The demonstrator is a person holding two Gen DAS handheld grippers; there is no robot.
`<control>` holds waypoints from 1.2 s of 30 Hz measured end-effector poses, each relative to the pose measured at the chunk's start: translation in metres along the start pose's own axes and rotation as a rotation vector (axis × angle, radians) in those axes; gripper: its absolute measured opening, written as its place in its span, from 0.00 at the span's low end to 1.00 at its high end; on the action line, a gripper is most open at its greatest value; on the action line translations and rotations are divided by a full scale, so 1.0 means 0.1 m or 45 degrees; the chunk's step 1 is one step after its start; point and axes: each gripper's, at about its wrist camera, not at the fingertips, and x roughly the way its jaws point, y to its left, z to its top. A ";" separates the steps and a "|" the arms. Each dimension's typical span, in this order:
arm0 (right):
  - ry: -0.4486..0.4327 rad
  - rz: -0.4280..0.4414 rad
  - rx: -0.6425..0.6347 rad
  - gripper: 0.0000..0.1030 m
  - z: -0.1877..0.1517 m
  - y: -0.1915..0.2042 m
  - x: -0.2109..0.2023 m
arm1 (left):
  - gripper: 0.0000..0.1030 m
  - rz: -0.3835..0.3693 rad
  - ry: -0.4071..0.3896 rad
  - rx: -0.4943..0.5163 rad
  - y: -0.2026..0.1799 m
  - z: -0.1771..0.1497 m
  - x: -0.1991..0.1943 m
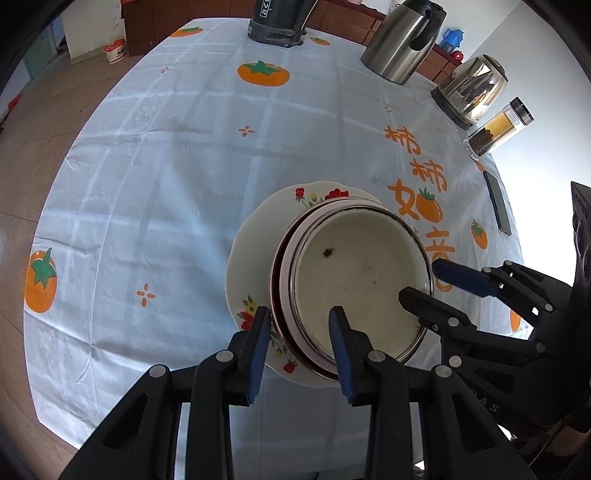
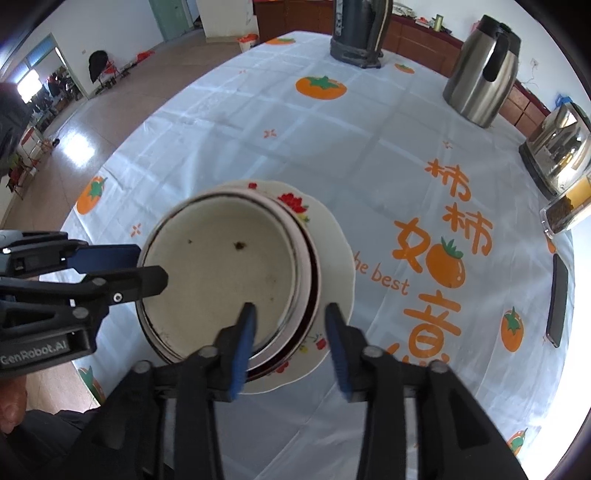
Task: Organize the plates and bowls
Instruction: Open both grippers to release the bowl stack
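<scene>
A stack of white bowls (image 1: 354,273) with dark rims sits on a flowered white plate (image 1: 255,254) on the tablecloth; both also show in the right wrist view, bowls (image 2: 221,269) and plate (image 2: 332,258). My left gripper (image 1: 299,325) is open, its jaws astride the near-left rim of the bowls, one finger outside and one inside. My right gripper (image 2: 288,321) is open, astride the right rim the same way. Each gripper shows in the other's view, the right one (image 1: 424,280) and the left one (image 2: 147,266).
A steel thermos jug (image 1: 402,40), an electric kettle (image 1: 469,92), a glass jar (image 1: 498,127) and a dark appliance (image 1: 277,22) stand along the far edge. A phone (image 1: 498,203) lies at the right edge. The table (image 1: 166,166) has a persimmon-print cloth.
</scene>
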 end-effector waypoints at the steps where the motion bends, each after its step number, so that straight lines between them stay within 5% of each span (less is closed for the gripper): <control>1: -0.008 -0.005 -0.001 0.47 0.00 0.00 -0.03 | 0.35 0.004 -0.006 0.004 -0.01 0.00 -0.02; 3: -0.025 -0.017 0.001 0.55 -0.01 -0.02 -0.07 | 0.35 0.008 -0.016 0.009 -0.01 0.00 -0.05; 13: -0.071 -0.013 0.039 0.57 -0.08 -0.09 -0.19 | 0.37 0.042 -0.068 0.053 -0.10 0.01 -0.13; 16: -0.108 -0.013 0.056 0.59 -0.10 -0.11 -0.25 | 0.52 0.061 -0.091 0.061 -0.12 0.00 -0.16; 36: -0.508 -0.151 0.219 0.79 -0.40 -0.28 -0.84 | 0.57 0.143 -0.372 0.226 -0.25 -0.12 -0.47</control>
